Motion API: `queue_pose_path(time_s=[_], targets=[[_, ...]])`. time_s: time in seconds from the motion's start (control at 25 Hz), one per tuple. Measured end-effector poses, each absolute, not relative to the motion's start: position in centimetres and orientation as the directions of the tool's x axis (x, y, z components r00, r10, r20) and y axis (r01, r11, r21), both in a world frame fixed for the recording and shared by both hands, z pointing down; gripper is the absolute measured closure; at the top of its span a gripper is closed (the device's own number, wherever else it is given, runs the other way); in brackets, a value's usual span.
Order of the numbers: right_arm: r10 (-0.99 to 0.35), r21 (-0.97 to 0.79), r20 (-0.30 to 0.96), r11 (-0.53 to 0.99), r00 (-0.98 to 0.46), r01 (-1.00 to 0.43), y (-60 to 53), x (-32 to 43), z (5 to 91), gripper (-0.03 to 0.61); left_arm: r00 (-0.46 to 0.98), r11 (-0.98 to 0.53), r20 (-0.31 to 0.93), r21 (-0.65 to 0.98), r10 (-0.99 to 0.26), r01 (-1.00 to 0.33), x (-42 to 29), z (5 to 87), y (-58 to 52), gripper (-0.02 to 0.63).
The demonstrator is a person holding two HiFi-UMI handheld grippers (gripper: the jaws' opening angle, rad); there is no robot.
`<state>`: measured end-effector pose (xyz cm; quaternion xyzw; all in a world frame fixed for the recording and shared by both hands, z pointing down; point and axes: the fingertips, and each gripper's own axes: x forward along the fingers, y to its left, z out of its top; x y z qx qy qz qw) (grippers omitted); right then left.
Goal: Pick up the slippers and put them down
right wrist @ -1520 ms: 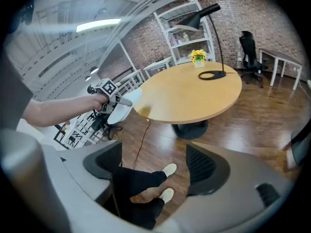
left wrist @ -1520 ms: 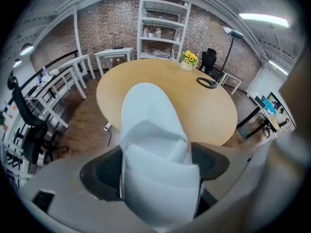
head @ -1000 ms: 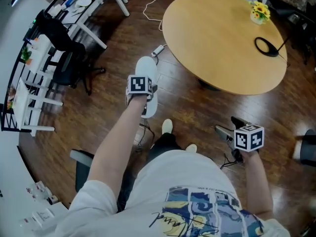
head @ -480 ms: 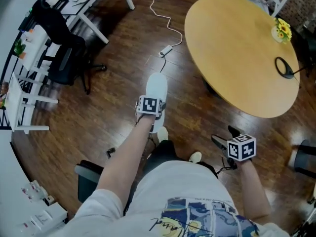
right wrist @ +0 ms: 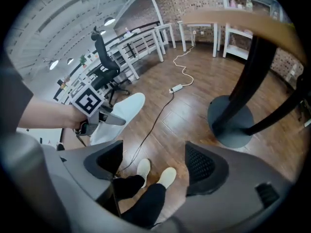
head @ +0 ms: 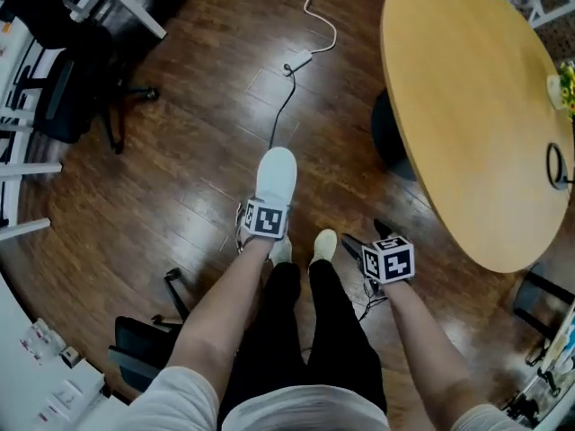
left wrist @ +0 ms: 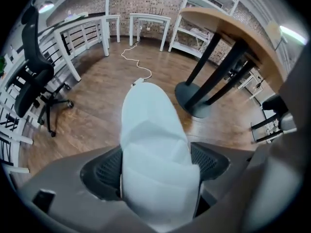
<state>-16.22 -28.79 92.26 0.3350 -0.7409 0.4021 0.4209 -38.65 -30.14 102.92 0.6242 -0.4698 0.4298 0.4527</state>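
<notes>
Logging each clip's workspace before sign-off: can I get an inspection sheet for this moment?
Surface: dark wood floor.
Job's things: one white slipper, gripped at its heel end; no second slipper seen.
Clutter: black loop on the round table.
Grippers: left gripper jaws shut on the slipper; right gripper jaws apart, empty.
Cables: cable with an adapter runs across the floor towards the slipper.
Surroundings: black office chair, white racks.

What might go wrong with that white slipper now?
The left hand-held gripper pinches the slipper only at one end, so it may slip out. The black cable lies on the floor near it, so the slipper might land on it and sit crooked.
</notes>
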Motion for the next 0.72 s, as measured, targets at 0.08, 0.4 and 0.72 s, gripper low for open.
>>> queue_pose_path(time_s=[0.08,0.4,0.72], targets=[[-0.133,-0.315,0.901,0.454,-0.413,-0.834,-32.5,-18.0,101.3,0.166,0.193,-0.142,0.962,0.167,-0.192,-0.976,-38.8,110.2,-31.3,0.192],[-0.076,-0.284,0.922,0.536,-0.380,-0.795,-41.9,-21.9,135.9,0.166,0.245,-0.124,0.944,0.222,-0.219,-0.967,-38.2,143.1,-35.7,0.194],[0.038,-0.293,0.947,0.510,-0.319,-0.809,-39.7,-21.1,150.7,0.166,0.285,-0.082,0.952,0.278,-0.108,-0.957,-38.8,160.0,-33.8,0.182]])
